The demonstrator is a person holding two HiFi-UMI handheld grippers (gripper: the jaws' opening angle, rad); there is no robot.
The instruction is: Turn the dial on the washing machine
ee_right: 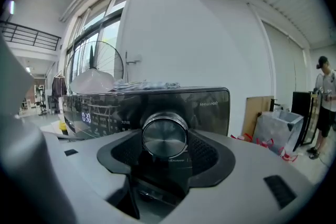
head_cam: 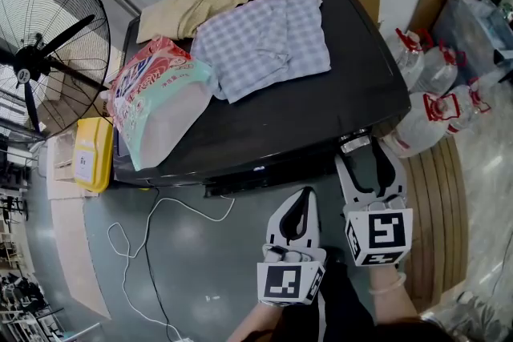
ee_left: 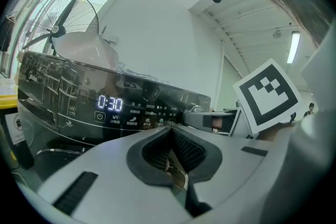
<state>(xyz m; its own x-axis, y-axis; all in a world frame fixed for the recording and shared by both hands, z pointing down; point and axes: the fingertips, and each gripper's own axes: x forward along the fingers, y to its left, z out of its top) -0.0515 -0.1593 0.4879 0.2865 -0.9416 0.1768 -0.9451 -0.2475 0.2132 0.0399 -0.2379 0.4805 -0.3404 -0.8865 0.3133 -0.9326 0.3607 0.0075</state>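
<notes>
The washing machine (head_cam: 321, 112) is dark, and its control panel faces me. Its round metal dial (ee_right: 164, 135) sits between the two pads of my right gripper (ee_right: 165, 140), which press on its sides. In the head view the right gripper (head_cam: 362, 153) reaches the panel's right end, where the dial (head_cam: 355, 143) shows at its tip. My left gripper (head_cam: 304, 196) hangs back from the panel with its jaws together and nothing in them. In the left gripper view the lit display (ee_left: 109, 103) reads 0:30, and the dial (ee_left: 193, 109) shows to its right.
On the machine's lid lie a detergent bag (head_cam: 156, 104), a plaid shirt (head_cam: 264, 40) and a beige cloth (head_cam: 200, 0). A floor fan (head_cam: 44, 44) and a yellow container (head_cam: 92, 152) stand to the left. Water jugs (head_cam: 425, 92) stand to the right. A white cable (head_cam: 152, 228) trails across the floor.
</notes>
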